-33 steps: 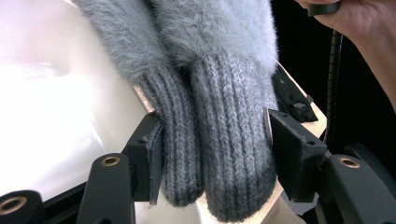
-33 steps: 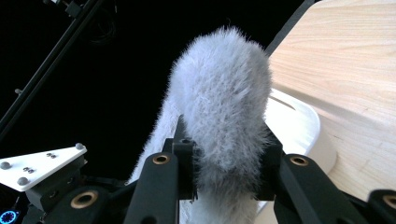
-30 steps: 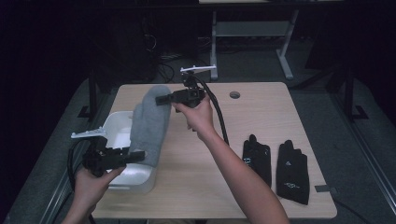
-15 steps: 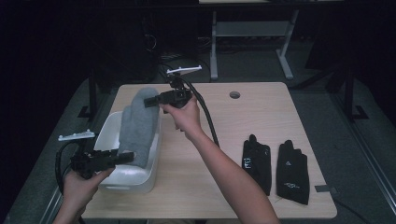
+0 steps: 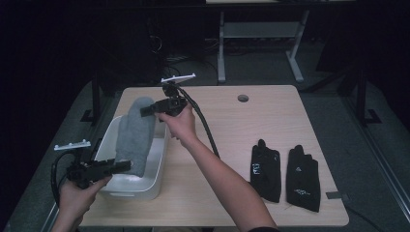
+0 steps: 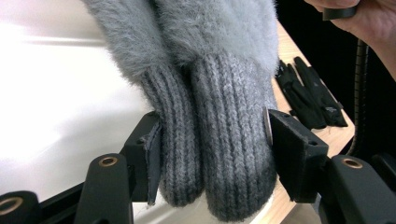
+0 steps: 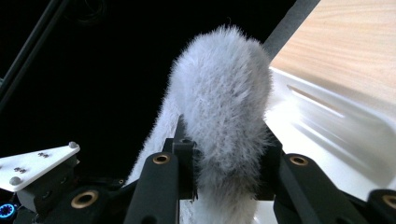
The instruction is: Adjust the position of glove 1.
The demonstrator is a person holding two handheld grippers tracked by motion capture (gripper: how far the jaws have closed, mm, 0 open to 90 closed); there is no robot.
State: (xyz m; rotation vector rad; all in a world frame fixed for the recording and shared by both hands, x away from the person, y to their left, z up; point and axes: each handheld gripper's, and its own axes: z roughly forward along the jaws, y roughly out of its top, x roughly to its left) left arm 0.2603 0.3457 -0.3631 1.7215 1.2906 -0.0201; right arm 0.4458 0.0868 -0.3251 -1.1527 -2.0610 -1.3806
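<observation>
Roughly halfway, by the look of it: grey fuzzy mittens (image 5: 135,133) held stretched over the white bin (image 5: 157,181), not yet released inside; black gloves (image 5: 285,171) untouched on the right. Left gripper (image 5: 121,166) pinching the knitted cuffs, right gripper (image 5: 147,111) pinching the fluffy tips. Pale wooden tabletop (image 5: 232,125), otherwise bare, 1 round cable hole (image 5: 243,98). Dark room, grey floor, pale metal frame (image 5: 261,38) behind

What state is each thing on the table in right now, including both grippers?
Grey fuzzy mittens: paired, held at both ends over the bin.
Left gripper: shut on the knit cuffs.
Right gripper: shut on the fuzzy tips.
White bin: upright, open-topped.
Black gloves: lying flat, side by side, untouched.
</observation>
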